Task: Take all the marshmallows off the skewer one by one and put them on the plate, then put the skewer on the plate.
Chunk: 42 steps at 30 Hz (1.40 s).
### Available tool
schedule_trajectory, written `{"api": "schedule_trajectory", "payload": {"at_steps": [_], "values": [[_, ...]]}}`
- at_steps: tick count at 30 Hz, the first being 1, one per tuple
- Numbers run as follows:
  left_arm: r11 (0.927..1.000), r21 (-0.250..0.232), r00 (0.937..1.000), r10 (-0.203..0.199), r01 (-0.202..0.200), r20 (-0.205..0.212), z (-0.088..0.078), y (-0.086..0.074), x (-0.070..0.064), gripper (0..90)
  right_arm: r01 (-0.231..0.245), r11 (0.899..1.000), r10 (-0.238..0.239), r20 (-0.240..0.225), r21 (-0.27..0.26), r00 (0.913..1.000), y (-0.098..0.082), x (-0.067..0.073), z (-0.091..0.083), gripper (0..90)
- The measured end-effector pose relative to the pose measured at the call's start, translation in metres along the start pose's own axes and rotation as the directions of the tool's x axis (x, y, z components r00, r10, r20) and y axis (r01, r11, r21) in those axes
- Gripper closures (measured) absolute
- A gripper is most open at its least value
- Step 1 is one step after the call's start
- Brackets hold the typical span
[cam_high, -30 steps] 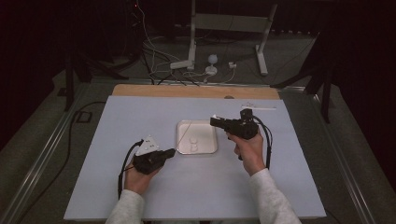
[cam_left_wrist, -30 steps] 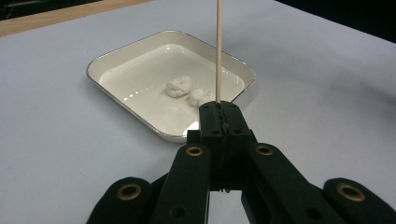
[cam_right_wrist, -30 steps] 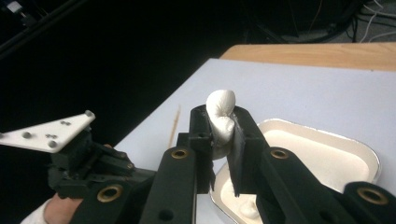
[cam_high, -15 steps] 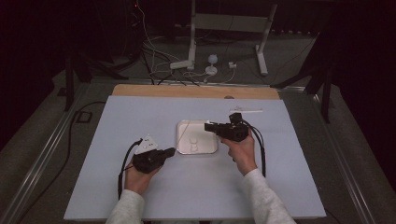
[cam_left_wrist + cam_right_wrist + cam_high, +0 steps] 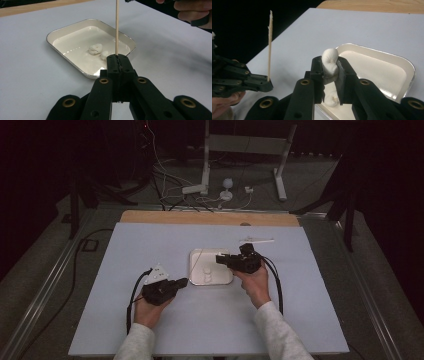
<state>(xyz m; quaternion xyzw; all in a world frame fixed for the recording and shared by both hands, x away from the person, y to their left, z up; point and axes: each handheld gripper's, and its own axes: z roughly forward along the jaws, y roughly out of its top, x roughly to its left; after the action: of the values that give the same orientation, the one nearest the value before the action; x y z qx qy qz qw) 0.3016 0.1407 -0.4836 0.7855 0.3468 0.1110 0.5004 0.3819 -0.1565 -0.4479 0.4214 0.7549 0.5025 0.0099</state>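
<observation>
A white metal tray [image 5: 196, 257] sits mid-table with two small white soft lumps [image 5: 96, 48] in it. My left gripper [image 5: 183, 281] rests at the tray's near left corner. In the left gripper view it [image 5: 118, 59] is shut on a thin wooden skewer [image 5: 116, 25] that stands upright. My right gripper [image 5: 220, 259] hovers over the tray's right side, pointing left. Its jaws [image 5: 329, 71] are shut on a white soft lump [image 5: 330, 57] that bulges above and below them. The skewer [image 5: 270, 45] stands a short way to the left of that lump.
The tray lies on a pale blue-grey mat [image 5: 150, 245] over a wooden table [image 5: 200, 217]. A small white strip [image 5: 256, 240] lies behind the right gripper. Cables and stand legs [image 5: 206, 170] cover the floor beyond the table.
My right gripper has moved left and nearer, from beyond the tray's right edge to over the tray, closer to the left gripper. The left gripper has stayed put.
</observation>
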Motion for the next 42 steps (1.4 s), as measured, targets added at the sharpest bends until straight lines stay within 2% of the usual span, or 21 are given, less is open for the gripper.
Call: {"api": "schedule_trajectory", "payload": {"at_steps": [14, 19, 22, 24, 27, 33, 37, 42], "values": [[0.9975, -0.023, 0.9975, -0.067, 0.067, 0.022, 0.001, 0.003, 0.000, 90.0, 0.032, 0.997, -0.035, 0.043, 0.069, 0.9985, -0.011, 0.002, 0.017, 74.0], [0.9975, -0.015, 0.9976, -0.069, 0.069, 0.010, 0.004, 0.006, -0.003, 90.0, 0.039, 0.994, -0.045, 0.060, 0.099, 0.9972, -0.017, 0.000, 0.024, 72.1], [0.9969, -0.013, 0.9970, -0.077, 0.078, 0.006, 0.007, 0.008, -0.002, 90.0, 0.015, 0.993, -0.025, 0.086, 0.113, 0.9960, -0.021, -0.003, 0.028, 63.4], [0.9965, -0.009, 0.9965, -0.083, 0.083, 0.002, 0.010, 0.010, -0.002, 90.0, -0.003, 0.993, -0.010, 0.114, 0.116, 0.9934, -0.024, -0.006, 0.030, 46.6], [0.9954, -0.013, 0.9955, -0.095, 0.095, -0.003, 0.013, 0.014, -0.002, 90.0, -0.011, 0.995, -0.003, 0.136, 0.096, 0.9907, -0.027, -0.007, 0.029, 32.9], [0.9907, -0.027, 0.9909, -0.134, 0.133, -0.017, 0.019, 0.020, 0.001, 90.0, 0.012, 0.997, -0.025, 0.166, 0.075, 0.9858, -0.027, -0.003, 0.018, 22.4], [0.9884, -0.022, 0.9881, -0.151, 0.150, -0.030, 0.026, 0.022, 0.003, 90.0, 0.025, 0.998, -0.034, 0.169, 0.054, 0.9850, -0.026, 0.001, 0.009, 19.4], [0.9824, -0.009, 0.9808, -0.187, 0.187, -0.056, 0.034, 0.021, 0.006, 90.0, 0.036, 0.999, -0.040, 0.171, 0.026, 0.9845, -0.025, 0.005, -0.003, 16.5]]}}
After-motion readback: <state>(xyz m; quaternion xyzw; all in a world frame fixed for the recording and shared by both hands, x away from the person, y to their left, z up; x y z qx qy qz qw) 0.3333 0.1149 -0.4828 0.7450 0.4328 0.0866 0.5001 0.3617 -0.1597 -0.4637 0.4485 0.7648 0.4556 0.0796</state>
